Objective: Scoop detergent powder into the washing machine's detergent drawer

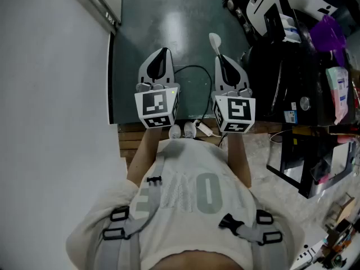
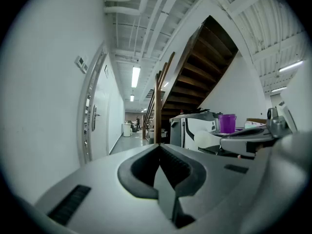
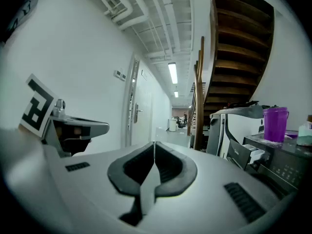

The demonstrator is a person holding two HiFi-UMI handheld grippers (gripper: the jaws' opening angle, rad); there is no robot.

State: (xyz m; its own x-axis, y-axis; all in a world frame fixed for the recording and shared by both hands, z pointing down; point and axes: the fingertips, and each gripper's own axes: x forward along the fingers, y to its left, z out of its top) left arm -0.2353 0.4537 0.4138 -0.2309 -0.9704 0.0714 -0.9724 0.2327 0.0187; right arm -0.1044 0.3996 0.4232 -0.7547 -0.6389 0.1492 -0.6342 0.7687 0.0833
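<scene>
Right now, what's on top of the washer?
A purple cup stands on the washer, with a pale item beside it, cropped by the frame edge. The cup's wall hides whatever is inside.

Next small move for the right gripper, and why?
Probably swing the right gripper rightward toward the purple cup. Its jaws are shut on the white scoop, yet it points down the corridor, while the cup and what looks like an open drawer sit off to its right.

The scoop (image 1: 215,39) has its handle hidden inside the right tool (image 1: 223,61); the washing machine (image 3: 285,169) is cut off at the view's right edge.
</scene>
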